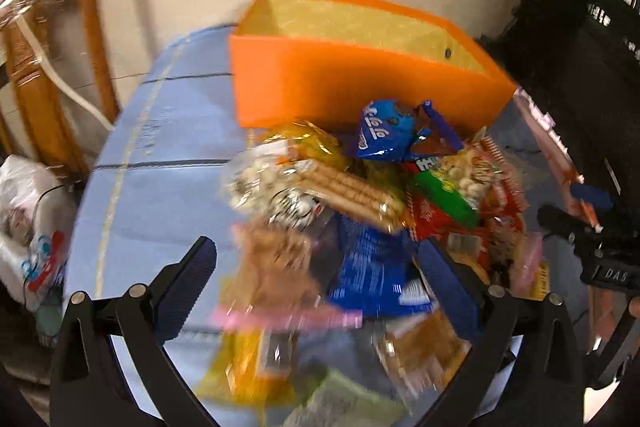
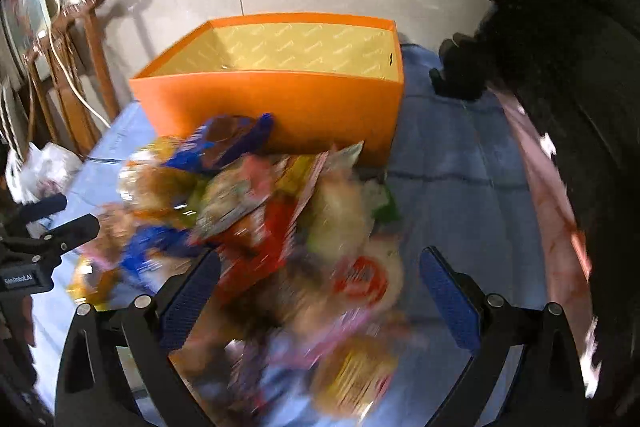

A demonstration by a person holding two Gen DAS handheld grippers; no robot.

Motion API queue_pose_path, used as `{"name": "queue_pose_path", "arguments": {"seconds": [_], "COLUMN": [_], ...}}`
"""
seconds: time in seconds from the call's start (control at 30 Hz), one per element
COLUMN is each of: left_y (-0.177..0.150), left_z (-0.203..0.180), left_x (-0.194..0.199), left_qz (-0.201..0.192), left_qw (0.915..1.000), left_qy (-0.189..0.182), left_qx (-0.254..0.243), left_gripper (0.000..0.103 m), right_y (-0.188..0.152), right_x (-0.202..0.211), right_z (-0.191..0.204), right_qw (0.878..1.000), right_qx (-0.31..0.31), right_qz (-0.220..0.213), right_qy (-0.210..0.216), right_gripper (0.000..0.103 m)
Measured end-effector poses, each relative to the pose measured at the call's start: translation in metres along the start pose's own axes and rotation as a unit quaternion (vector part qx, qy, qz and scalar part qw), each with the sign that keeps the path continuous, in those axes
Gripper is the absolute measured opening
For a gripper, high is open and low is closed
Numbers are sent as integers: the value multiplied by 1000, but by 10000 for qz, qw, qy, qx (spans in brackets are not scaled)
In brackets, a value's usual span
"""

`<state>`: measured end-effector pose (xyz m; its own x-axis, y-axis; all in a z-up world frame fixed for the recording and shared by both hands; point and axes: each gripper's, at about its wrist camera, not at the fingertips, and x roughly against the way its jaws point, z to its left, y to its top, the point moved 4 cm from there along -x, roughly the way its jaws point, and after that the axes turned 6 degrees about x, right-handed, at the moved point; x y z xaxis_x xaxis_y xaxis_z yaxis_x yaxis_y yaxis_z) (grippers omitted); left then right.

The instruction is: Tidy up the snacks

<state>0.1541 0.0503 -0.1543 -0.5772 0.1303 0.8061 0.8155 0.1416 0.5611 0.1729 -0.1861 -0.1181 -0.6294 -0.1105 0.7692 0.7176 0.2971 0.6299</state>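
Observation:
A heap of snack packets (image 1: 360, 211) lies on a blue tablecloth in front of an orange box (image 1: 344, 83) with a yellow lining that looks empty. In the heap I make out a blue cookie bag (image 1: 384, 131), a clear wafer pack (image 1: 352, 193) and a green bar (image 1: 446, 199). My left gripper (image 1: 320, 275) hovers open over the near side of the heap, holding nothing. In the right wrist view the same heap (image 2: 280, 227) is blurred, the orange box (image 2: 276, 107) stands behind it, and my right gripper (image 2: 320, 283) hangs open above the packets.
A wooden chair (image 1: 52, 59) wrapped in plastic stands at the left beside a white plastic bag (image 1: 28, 227). The other gripper (image 1: 592, 243) shows at the right edge. Bare blue cloth (image 2: 460, 187) lies right of the heap. A dark figure (image 2: 580, 107) fills the right side.

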Motion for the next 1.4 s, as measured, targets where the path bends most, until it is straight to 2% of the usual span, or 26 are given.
{"name": "queue_pose_path", "arguments": {"seconds": [0.03, 0.1, 0.17, 0.23, 0.27, 0.3, 0.33, 0.37, 0.4, 0.43, 0.47, 0.5, 0.53, 0.6, 0.73, 0.87, 0.93, 1.1, 1.2, 1.3, 1.4], "left_y": [4, 8, 14, 20, 21, 20, 18, 17, 15, 11, 9, 8, 7, 5, 2, 13, 19, 29, 34, 39, 40], "left_z": [-2, -4, -9, -16, -18, -20, -24, -29, -31, -35, -40, -41, -39, -36, -37, -45, -47, -44, -46, -56, -59], "left_x": [-16, -39, -55, -65, -71, -80, -88, -88, -90, -92, -91, -90, -91, -87, -60, -17, -4, 29, 47, 62, 73], "left_qz": [177, 407, 475, 412, 402, 478, 532, 426, 399, 470, 457, 494, 653, 655, 439, -31, -127, -219, -290, -564, -695], "left_qw": [9998, 9990, 9983, 9973, 9973, 9973, 9979, 9987, 9987, 9976, 9968, 9969, 9972, 9973, 9980, 9976, 9965, 9958, 9943, 9937, 9917], "left_qy": [52, -160, -290, -581, -590, -534, -364, -202, -88, 119, 174, 71, -139, -337, -447, -672, -811, -884, -1019, -907, -997], "left_qx": [-25, 43, 146, 198, 183, 155, 1, -197, -310, -489, -626, -607, -345, 19, -116, -163, -149, -112, -103, -352, -415], "left_gripper": [99, 99, 99, 99, 99, 99, 99, 97, 75, 67, 62, 47, 37, 31, 30, 29, 29, 29, 29, 29, 29], "right_y": [3, 7, 10, 9, 8, 6, 2, 1, 0, 1, 4, 6, 7, 7, 6, 4, 4, 13, 17, 23, 26], "right_x": [-10, -24, -36, -50, -55, -61, -68, -71, -72, -71, -70, -68, -67, -61, -33, 2, 16, 48, 66, 79, 87], "right_z": [-7, -19, -30, -41, -42, -44, -44, -43, -40, -36, -30, -25, -22, -23, -27, -32, -39, -47, -55, -61, -61], "right_qw": [10000, 9995, 9976, 9953, 9939, 9918, 9893, 9864, 9839, 9859, 9888, 9910, 9911, 9889, 9889, 9874, 9858, 9865, 9836, 9826, 9837], "right_qx": [-47, -279, -616, -894, -994, -1115, -1263, -1365, -1476, -1440, -1288, -1168, -1174, -1352, -1420, -1548, -1652, -1583, -1687, -1677, -1547], "right_qz": [33, 121, 89, 167, 188, 243, 300, 292, 295, 340, 381, 406, 430, 478, 273, 22, -70, -415, -631, -800, -916], "right_qy": [-64, 86, 306, 333, 443, 577, 661, 868, 966, 786, 649, 517, 460, 397, 329, 328, 280, -25, 27, 72, 52], "right_gripper": [100, 100, 100, 100, 100, 91, 59, 43, 42, 41, 41, 40, 39, 39, 39, 39, 39, 39, 39, 39, 39]}}
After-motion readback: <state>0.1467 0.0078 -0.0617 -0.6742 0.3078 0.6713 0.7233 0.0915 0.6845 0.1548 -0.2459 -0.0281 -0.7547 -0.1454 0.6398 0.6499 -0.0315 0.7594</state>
